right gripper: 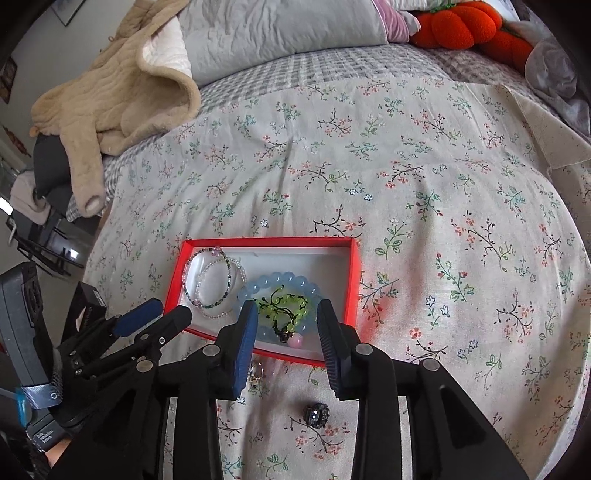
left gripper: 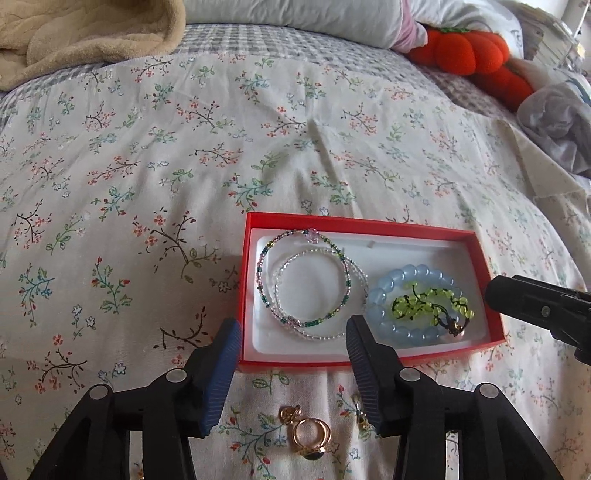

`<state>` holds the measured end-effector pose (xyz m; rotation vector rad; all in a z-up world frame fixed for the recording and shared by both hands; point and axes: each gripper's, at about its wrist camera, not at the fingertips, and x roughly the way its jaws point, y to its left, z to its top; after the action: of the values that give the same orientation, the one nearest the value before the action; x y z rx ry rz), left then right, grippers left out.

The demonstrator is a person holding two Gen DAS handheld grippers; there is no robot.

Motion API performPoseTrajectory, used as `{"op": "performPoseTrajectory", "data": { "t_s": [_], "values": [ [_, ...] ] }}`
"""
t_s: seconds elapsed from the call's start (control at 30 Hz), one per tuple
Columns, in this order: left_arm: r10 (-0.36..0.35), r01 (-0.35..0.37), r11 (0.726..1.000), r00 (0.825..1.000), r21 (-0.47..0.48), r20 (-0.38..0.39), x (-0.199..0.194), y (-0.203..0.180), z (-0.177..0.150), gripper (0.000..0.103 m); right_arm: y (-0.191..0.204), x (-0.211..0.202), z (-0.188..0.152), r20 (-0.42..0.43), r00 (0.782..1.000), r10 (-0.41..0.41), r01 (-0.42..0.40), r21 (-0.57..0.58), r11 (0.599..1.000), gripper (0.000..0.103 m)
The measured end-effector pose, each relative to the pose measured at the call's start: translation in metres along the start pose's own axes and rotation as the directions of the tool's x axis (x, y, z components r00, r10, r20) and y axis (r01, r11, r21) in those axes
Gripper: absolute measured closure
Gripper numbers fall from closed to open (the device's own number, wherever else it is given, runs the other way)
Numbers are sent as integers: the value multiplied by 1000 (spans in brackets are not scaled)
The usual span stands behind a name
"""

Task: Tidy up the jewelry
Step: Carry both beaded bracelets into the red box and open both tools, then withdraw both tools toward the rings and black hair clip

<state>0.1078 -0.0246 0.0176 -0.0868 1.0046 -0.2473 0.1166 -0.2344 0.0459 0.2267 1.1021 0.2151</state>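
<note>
A red box (left gripper: 247,266) with a white liner lies on the floral bedsheet. It holds two thin beaded bracelets (left gripper: 306,280), a pale blue bead bracelet (left gripper: 395,284) and a green bead bracelet (left gripper: 432,302). My left gripper (left gripper: 291,343) is open and empty over the box's near left edge. Gold rings (left gripper: 308,434) and a small charm (left gripper: 360,413) lie on the sheet below it. My right gripper (right gripper: 286,325) is open and empty above the blue bracelet (right gripper: 280,282) in the box (right gripper: 352,277). A dark ring (right gripper: 316,413) lies on the sheet between its fingers.
A beige fleece garment (right gripper: 122,96) lies at the back left. A grey pillow (right gripper: 280,33) and orange plush toy (right gripper: 469,22) sit at the bed's head. Crumpled grey cloth (left gripper: 557,125) lies at the right. The bed's left edge (right gripper: 99,236) drops to the floor.
</note>
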Motion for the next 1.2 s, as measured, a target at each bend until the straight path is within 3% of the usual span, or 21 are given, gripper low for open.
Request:
{"op": "performPoseTrajectory", "data": {
  "t_s": [0.17,0.37,0.77,1.2],
  "values": [
    [9,-9,1000,1000,24,7,-11,0,-8,34,2,-8,-10,-1,1000,-16,16,-24,1000,52],
    [35,-34,998,999,55,-1,-20,2,-22,25,3,-14,-28,-9,999,-40,39,-68,997,50],
    [53,-52,997,998,65,-20,-22,17,-47,17,-5,-17,-54,-25,997,-75,72,-94,993,49],
    [25,-21,992,999,124,-26,1,21,-88,16,-8,10,-100,-61,985,-162,143,-235,961,45]
  ]
}}
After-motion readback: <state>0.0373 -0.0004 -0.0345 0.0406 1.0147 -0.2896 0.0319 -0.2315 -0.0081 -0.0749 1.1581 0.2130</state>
